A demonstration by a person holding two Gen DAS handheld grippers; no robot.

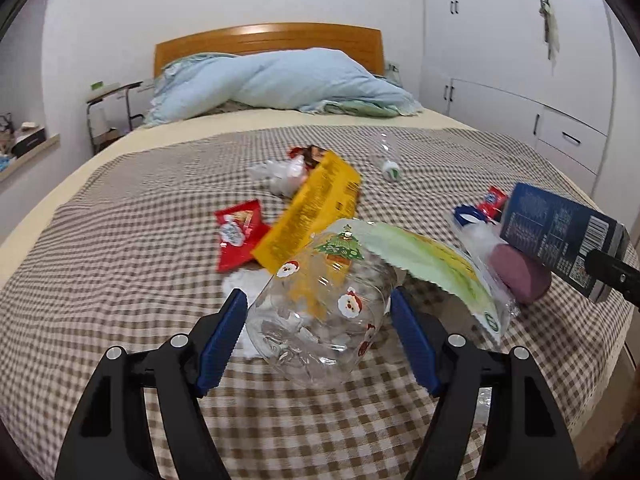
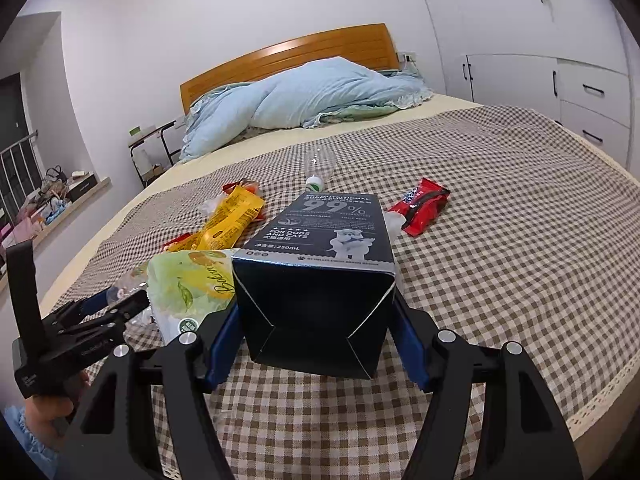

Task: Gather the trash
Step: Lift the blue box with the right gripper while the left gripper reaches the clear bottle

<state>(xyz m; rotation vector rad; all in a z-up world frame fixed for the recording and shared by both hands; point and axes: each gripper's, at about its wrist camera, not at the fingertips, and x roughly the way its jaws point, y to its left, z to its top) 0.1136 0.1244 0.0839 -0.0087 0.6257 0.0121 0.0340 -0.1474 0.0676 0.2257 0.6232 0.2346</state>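
Note:
My left gripper is shut on a clear plastic jar printed with Santas, one blue pad on each side. A yellow wrapper and a green-and-yellow bag stick out at the jar's far end. My right gripper is shut on a dark blue pet-supplement carton, which also shows in the left wrist view as the carton at the right. On the checked blanket lie a red packet, crumpled white plastic, a clear bottle and a red wrapper.
The bed's checked blanket ends in a lace edge at the near right. A blue duvet lies heaped by the wooden headboard. White wardrobes stand to the right, a side table to the left.

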